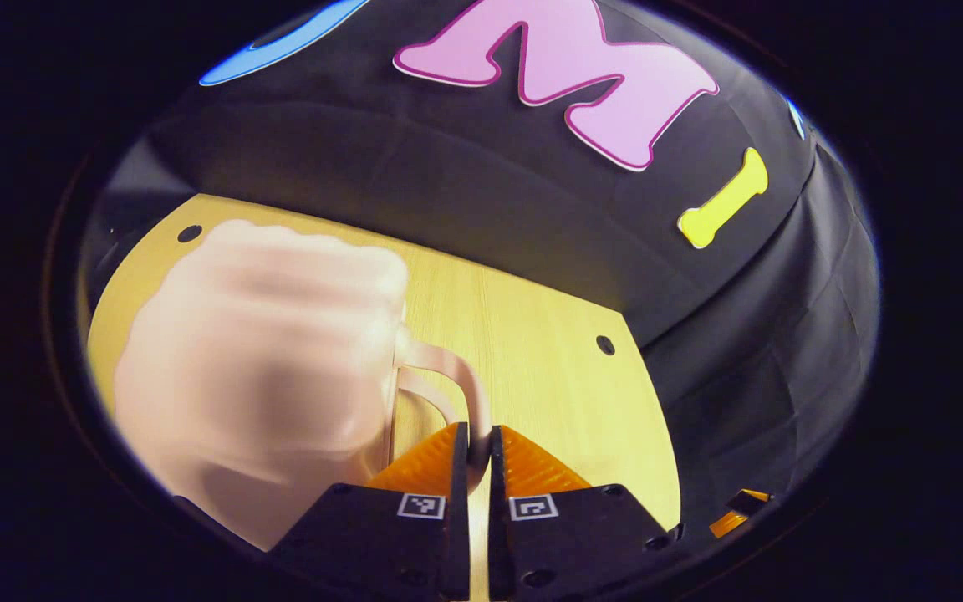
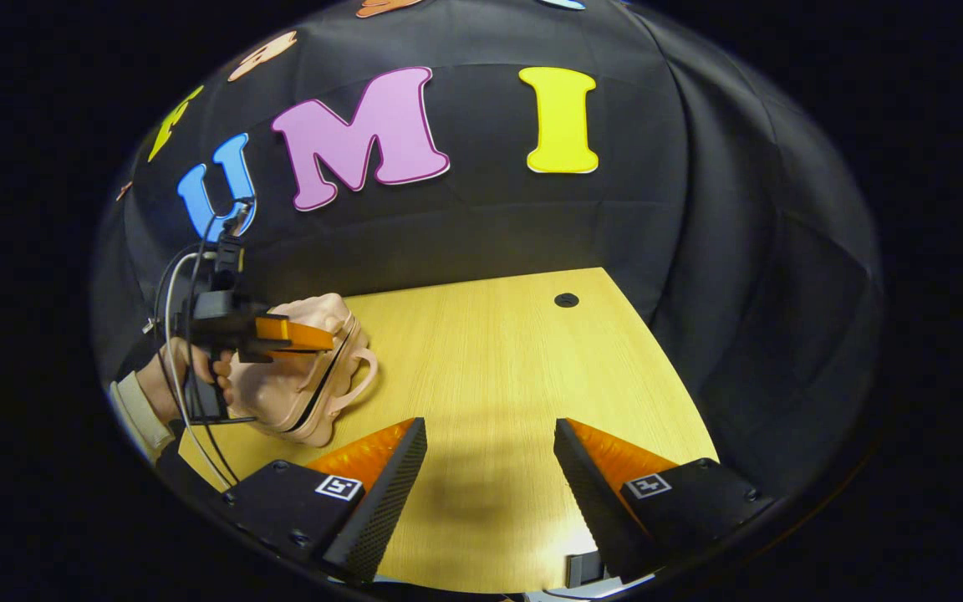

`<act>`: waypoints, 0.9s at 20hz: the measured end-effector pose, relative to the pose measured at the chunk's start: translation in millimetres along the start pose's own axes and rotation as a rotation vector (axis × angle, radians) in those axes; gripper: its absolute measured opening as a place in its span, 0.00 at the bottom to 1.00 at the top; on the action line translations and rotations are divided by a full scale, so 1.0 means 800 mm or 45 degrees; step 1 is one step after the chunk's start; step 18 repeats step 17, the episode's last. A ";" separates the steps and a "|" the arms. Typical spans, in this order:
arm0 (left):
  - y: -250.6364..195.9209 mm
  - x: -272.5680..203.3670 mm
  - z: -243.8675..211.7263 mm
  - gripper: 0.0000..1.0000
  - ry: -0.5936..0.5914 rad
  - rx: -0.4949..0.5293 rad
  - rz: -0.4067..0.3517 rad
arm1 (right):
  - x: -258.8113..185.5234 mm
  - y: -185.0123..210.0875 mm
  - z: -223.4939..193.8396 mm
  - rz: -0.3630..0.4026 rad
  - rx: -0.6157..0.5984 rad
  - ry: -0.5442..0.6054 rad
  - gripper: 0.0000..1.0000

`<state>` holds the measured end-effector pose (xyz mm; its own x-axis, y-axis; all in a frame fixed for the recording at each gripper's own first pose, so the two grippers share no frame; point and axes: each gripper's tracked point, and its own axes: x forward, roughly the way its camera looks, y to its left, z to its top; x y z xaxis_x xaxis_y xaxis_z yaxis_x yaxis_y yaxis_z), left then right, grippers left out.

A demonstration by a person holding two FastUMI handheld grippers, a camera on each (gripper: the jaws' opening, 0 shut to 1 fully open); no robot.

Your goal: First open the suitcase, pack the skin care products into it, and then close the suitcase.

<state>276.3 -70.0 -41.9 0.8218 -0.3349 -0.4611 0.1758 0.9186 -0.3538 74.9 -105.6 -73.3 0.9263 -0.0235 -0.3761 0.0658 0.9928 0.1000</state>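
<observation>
Left tool is clamped on the handle of the closed pink suitcase directly ahead on the desk; right tool stands apart, idle; opening is in hand, calling for unzipping next.

Light wooden table, pink suitcase on its left part

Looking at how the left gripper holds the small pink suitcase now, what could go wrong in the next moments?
1. The left gripper is shut on only the thin handle, so the suitcase could swing or slip out.
2. In the right gripper view the suitcase lies near the table edge; a pull might drag it off.
3. The right gripper is open and apart from it, so nothing steadies the case.
</observation>
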 end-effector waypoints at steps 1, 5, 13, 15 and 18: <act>0.000 0.000 0.002 0.19 -0.020 -0.028 0.005 | -0.001 0.007 0.002 0.013 0.003 -0.014 0.98; -0.014 -0.048 0.015 0.86 -0.158 0.062 -0.056 | -0.009 0.038 0.007 0.017 0.013 -0.038 0.98; -0.002 -0.293 0.030 0.96 -0.649 0.479 0.154 | -0.076 0.135 0.042 0.027 -0.056 -0.246 0.97; 0.009 -0.339 0.017 0.96 -0.724 0.473 0.187 | -0.097 0.158 0.043 0.037 -0.047 -0.299 0.97; 0.023 -0.366 0.003 0.96 -0.762 0.456 0.216 | -0.118 0.176 0.038 0.050 -0.041 -0.341 0.97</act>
